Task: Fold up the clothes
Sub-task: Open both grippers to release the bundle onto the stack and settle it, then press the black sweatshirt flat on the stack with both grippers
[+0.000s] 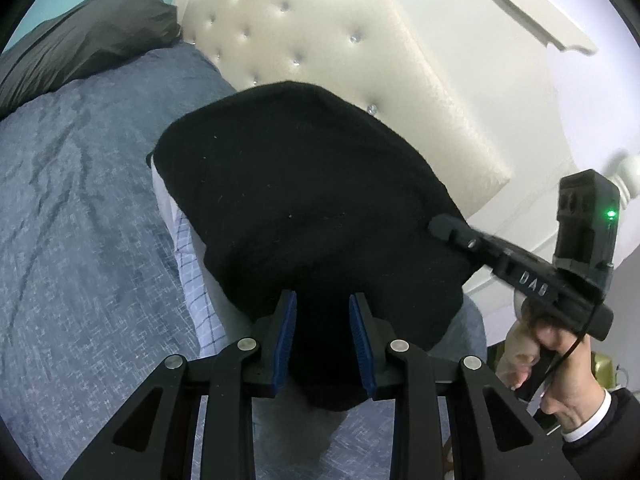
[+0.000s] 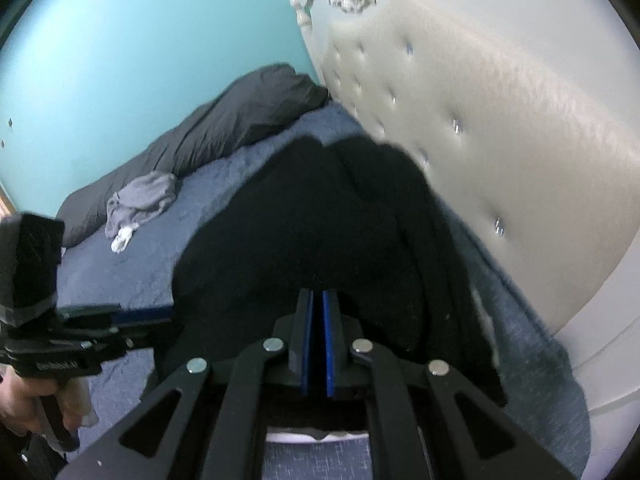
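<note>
Both grippers on one black garment [image 1: 304, 200], heaped on the blue bedspread [image 1: 80, 200] hard against the tufted headboard [image 1: 320, 60]. Left gripper [image 1: 323, 340] partly parted, blue pads either side of the near hem with a thick bunch of cloth between them; looks like a hold, though how firm cannot be told. Right gripper [image 2: 318, 340] clenched tight, pads together at the dark cloth's edge nearest the headboard; probably pinching a thin layer, not certain. Underneath the black garment, a checked white cloth [image 1: 188, 256] peeking out on the side away from the headboard. Main risks, as a judgement: thin pinch slipping free on a lift, leaving the fold lopsided; the checked cloth dragged along if caught with the hem; fabric snagging or bunching against the headboard, since almost no gap there. Open room lies away from the headboard, across the bedspread toward the dark pillow [image 2: 224, 120] and the grey crumpled garment [image 2: 140, 196] — well apart, so plenty of space for spreading.
</note>
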